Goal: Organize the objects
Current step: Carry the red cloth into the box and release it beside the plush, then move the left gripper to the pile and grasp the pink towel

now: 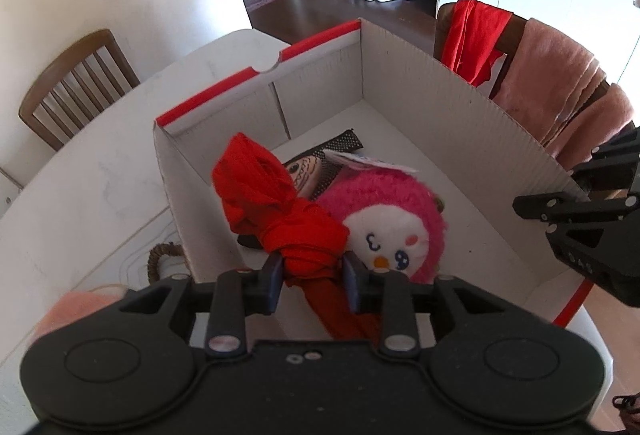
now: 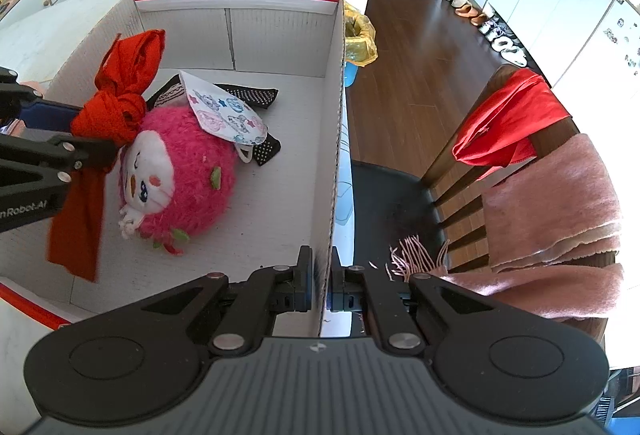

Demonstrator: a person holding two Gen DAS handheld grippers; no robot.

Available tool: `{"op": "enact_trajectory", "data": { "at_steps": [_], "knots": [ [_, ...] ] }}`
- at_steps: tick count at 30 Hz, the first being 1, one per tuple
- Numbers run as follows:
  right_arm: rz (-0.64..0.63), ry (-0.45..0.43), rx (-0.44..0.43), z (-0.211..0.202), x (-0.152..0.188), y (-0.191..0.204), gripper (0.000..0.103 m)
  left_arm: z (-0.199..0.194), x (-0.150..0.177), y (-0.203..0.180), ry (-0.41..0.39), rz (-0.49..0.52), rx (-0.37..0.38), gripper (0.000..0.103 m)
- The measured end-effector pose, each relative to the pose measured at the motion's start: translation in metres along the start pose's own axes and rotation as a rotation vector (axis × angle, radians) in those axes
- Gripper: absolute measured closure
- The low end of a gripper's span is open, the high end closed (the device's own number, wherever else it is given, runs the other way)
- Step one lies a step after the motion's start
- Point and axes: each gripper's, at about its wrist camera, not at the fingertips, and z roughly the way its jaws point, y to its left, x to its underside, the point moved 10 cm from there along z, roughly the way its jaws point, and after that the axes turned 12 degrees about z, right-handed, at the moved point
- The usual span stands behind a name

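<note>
My left gripper [image 1: 312, 267] is shut on a knotted red cloth [image 1: 280, 203], which hangs above the near-left part of a white cardboard box [image 1: 420, 83] with red-trimmed rims. The right wrist view shows the cloth [image 2: 116, 115] with its tail dangling from the left gripper [image 2: 92, 129]. Inside the box lie a pink plush toy [image 2: 192, 171] with a white face, a patterned face mask [image 2: 228, 111] on top of it, and a black dotted sock [image 2: 256, 95]. My right gripper [image 2: 320, 267] is shut on the box's right side wall [image 2: 336, 139].
The box stands on a white table [image 1: 100, 155]. A wooden chair [image 2: 452, 163] to the right carries a red garment [image 2: 504, 123] and a pink scarf [image 2: 552, 195]. Another chair [image 1: 76, 75] stands behind the table. A bin with a yellow bag [image 2: 360, 39] stands on the floor beyond the box.
</note>
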Motion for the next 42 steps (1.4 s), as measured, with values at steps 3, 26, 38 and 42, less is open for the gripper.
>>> {"op": "enact_trajectory", "data": {
  "at_steps": [3,26,38,42],
  "knots": [
    [0.001,0.0,0.0,0.0,0.0,-0.001,0.098,0.002,0.001,0.0,0.006,-0.011,0.007,0.07],
    [0.009,0.001,-0.002,-0.001,0.002,0.005,0.098,-0.043,-0.005,0.014,-0.132,-0.105,0.028,0.034],
    [0.011,0.004,-0.001,-0.001,0.001,-0.003,0.098,-0.074,0.012,0.042,-0.183,-0.165,-0.002,0.017],
    [0.008,0.005,0.003,-0.002,0.002,-0.004,0.098,-0.082,0.022,0.056,-0.204,-0.2,-0.012,0.01]
  ]
}}
